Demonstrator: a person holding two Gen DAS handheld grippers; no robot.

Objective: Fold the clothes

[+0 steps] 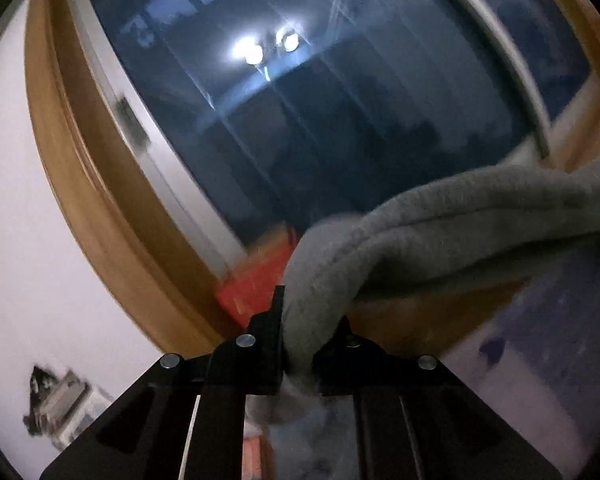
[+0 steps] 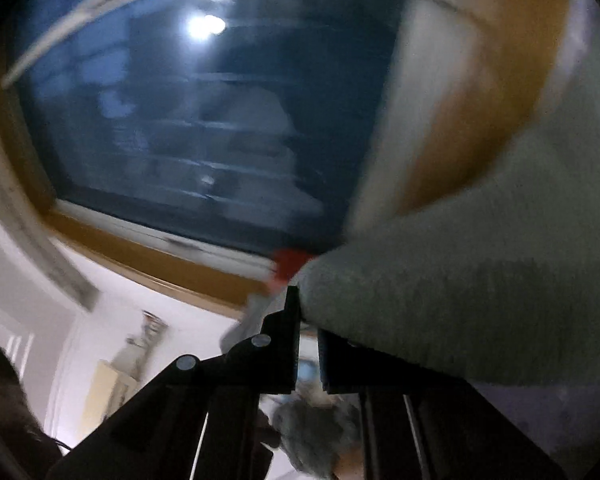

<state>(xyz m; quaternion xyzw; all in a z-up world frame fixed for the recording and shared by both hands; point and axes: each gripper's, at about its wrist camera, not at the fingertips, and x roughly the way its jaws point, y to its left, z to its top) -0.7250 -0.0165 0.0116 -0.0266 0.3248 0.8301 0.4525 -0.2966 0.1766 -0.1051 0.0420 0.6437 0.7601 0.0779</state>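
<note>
Big dark window (image 1: 300,120) filling most of both views. Grey fleece garment (image 1: 440,232) lifted clear, stretching off toward 3 o'clock. Left gripper (image 1: 308,332) clamped tight on a bunched edge; right gripper (image 2: 309,320) nearly closed, fleece draped over it at 3 o'clock, grip itself hard to confirm. Looks like the lift-and-spread step. Next up, probably: pull corners apart evenly, lay flat.

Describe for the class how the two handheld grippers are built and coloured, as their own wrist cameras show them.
Both the left gripper and the right gripper are matte black, with flat angular plates widening toward the camera. Each has two narrow upright fingers and round silver rivets on the linkages. No cables, markings or sleeves show.
</note>
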